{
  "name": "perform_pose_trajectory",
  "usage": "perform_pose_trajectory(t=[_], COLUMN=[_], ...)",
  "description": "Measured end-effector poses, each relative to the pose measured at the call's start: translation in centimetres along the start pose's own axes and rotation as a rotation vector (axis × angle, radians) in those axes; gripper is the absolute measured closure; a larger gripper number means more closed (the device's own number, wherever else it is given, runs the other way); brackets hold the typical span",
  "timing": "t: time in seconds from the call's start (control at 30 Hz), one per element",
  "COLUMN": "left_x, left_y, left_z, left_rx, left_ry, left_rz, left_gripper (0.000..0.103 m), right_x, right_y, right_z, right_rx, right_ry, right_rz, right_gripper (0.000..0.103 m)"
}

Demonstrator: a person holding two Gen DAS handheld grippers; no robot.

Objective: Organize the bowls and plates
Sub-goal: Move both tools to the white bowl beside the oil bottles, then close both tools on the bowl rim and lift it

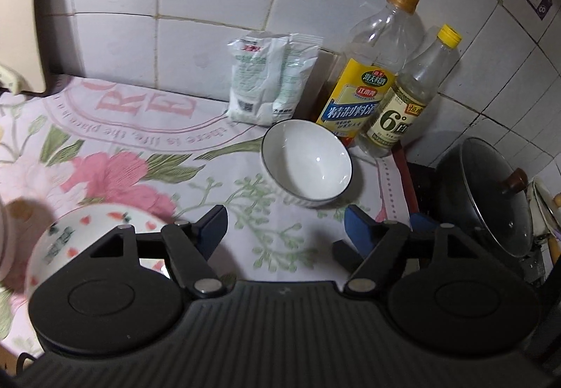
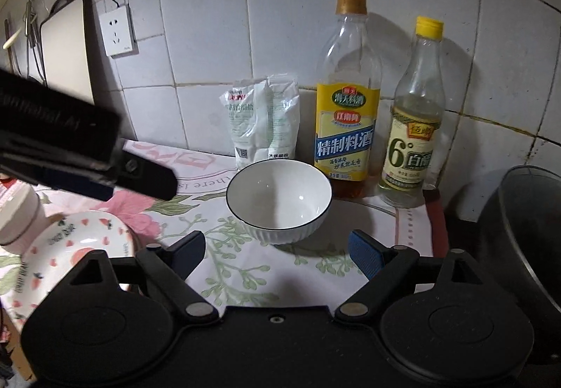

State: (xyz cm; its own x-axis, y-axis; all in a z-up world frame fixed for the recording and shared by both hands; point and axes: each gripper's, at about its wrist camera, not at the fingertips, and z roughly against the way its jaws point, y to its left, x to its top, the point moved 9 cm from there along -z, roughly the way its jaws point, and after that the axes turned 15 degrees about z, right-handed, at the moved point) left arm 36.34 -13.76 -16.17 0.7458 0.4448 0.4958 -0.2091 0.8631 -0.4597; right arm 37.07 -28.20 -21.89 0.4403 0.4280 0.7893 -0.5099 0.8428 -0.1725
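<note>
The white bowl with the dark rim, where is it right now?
In both wrist views the white bowl stands centre on the floral cloth, just before the salt bag and cooking wine bottle.

The tall bottle [image 2: 347, 97] with the yellow label, at about one o'clock from the white bowl [image 2: 279, 200], carries "精制料酒" in white on a blue band. The smaller bottle [image 2: 413, 128], at two o'clock, shows a big "6°". The floral cloth [image 2: 217, 269] has large pink letters "R" and "E" and a curved line with "there is life, the place". The print on the white bag [image 2: 263, 121] at twelve o'clock is too small to read.
</note>
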Motion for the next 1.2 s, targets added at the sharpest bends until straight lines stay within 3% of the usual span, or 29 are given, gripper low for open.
perform_pose_trajectory(t=[0.07, 0.17, 0.3, 0.53, 0.7, 0.93, 1.03, 1.13, 1.2], left_x=[0.1, 0.4, 0.5, 0.7, 1.0, 1.6, 1.8, 1.5, 1.4], left_y=[0.1, 0.5, 0.8, 1.5, 1.5, 2.0, 2.3, 2.5, 2.5], left_z=[-1.4, -3.4, -5.7, -9.9, -12.2, -13.6, -14.1, -14.6, -14.6], left_rx=[-0.011, -0.048, -0.090, -0.067, -0.038, -0.013, 0.000, -0.026, -0.021], left_ry=[0.003, -0.004, 0.000, 0.005, 0.014, 0.003, 0.007, 0.050, 0.052], left_rz=[0.021, 0.084, 0.128, 0.152, 0.149, 0.167, 0.162, 0.187, 0.180], left_gripper=[0.029, 0.029, 0.031, 0.034, 0.048, 0.053, 0.064, 0.083, 0.085], right_x=[-0.5, -2.1, -3.0, -3.0, -2.7, -2.0, -1.7, -1.5, -1.3], right_y=[0.2, 0.9, 1.2, -0.4, -0.9, -0.9, -0.8, -0.8, -0.6], right_z=[-1.5, -4.8, -7.4, -10.7, -13.0, -14.7, -15.1, -15.7, -16.3], right_rx=[0.012, 0.028, 0.039, 0.035, 0.069, 0.019, 0.035, 0.065, 0.078], right_ry=[-0.014, 0.051, 0.054, 0.055, 0.066, 0.070, 0.053, 0.041, 0.040], right_rz=[-0.004, 0.036, 0.044, 0.008, 0.023, 0.144, 0.161, 0.153, 0.148], right_gripper=[0.006, 0.005, 0.005, 0.005, 0.005, 0.001, 0.001, 0.001, 0.001])
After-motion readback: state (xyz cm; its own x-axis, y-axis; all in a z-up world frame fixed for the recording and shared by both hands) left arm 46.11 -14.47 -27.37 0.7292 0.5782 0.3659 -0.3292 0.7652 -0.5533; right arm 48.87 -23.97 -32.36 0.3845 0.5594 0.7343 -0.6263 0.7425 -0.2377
